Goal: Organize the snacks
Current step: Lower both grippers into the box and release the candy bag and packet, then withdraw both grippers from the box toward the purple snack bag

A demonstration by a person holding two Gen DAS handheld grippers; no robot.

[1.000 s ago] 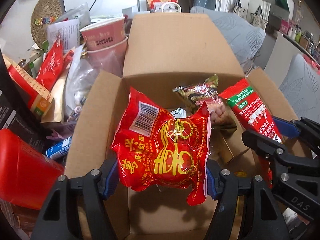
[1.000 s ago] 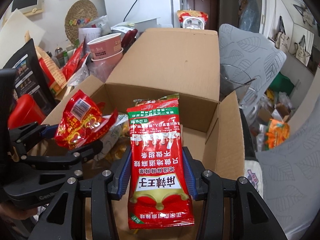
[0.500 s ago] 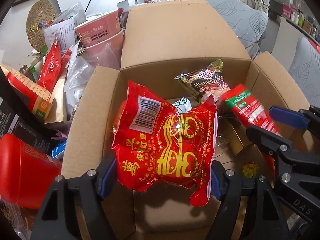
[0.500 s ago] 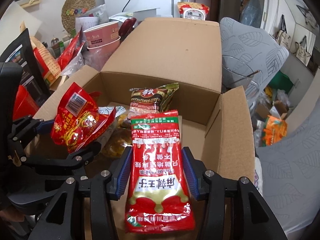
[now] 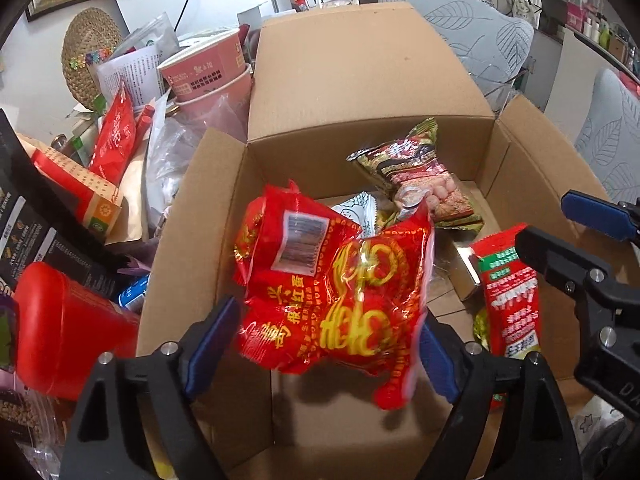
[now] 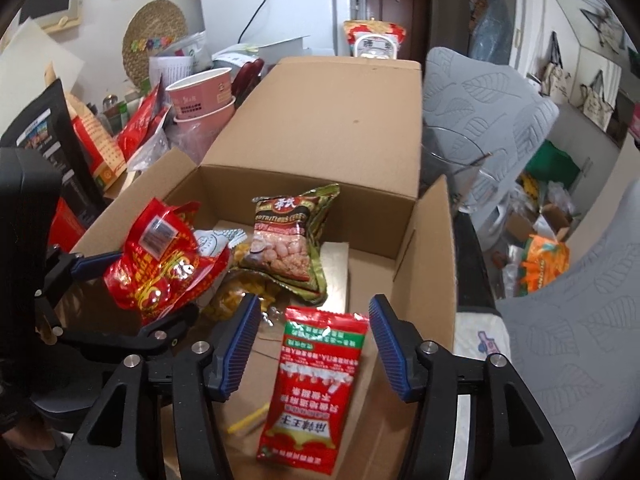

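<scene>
Snacks are dropping into the box (image 5: 360,80): your left tool (image 5: 320,344) is opening and the red bag (image 5: 336,284), clamped a second ago, now hangs loose between its pads; your right tool (image 6: 308,344) is opening too, its sachet (image 6: 316,392) freed. Peanut pack (image 6: 286,240) lies beneath; desk clutter crowds left.

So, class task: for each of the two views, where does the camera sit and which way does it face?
Left wrist: on the left gripper, facing down into the cardboard box; its opening jaws flank the red-and-gold packet.
Right wrist: on the right gripper, facing likewise; opening jaws clear of the red sachet.
Shared: box, both packets, peanut bag.
</scene>
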